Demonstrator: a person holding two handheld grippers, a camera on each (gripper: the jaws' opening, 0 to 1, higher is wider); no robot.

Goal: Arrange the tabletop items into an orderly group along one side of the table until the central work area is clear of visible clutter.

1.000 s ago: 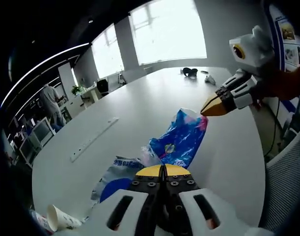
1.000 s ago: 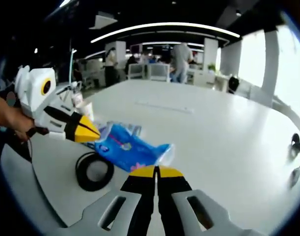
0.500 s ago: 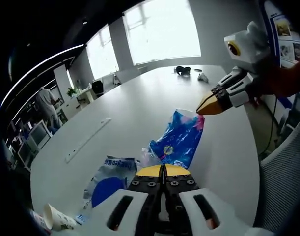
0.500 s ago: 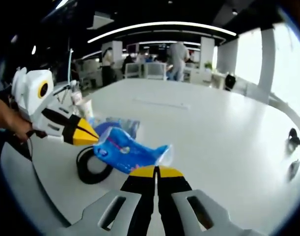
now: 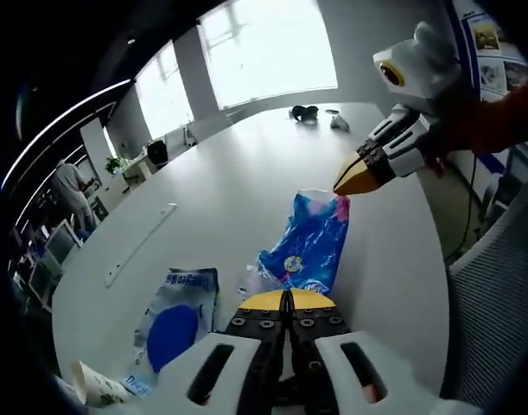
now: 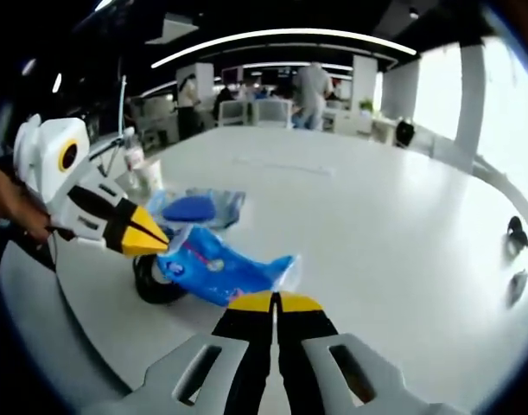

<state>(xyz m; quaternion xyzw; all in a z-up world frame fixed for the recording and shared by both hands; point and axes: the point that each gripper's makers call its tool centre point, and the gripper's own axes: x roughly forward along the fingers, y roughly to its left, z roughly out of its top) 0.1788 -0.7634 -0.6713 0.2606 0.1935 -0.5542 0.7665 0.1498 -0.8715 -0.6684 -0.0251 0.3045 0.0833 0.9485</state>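
Lifted since a second ago, the blue bag [image 5: 305, 248] hangs stretched between my grippers, clear of the flat pouch [image 5: 173, 316]. Left gripper [image 5: 287, 300] and right gripper [image 6: 273, 302] each clamp an end. I'd carry it level, tension even.

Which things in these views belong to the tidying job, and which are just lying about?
Job things: blue snack bag pinched at both ends by the left gripper and right gripper; flat blue-and-clear bag; paper cup; black ring; plastic bottle.

Lying about: dark items at the table's far end; grey chair.
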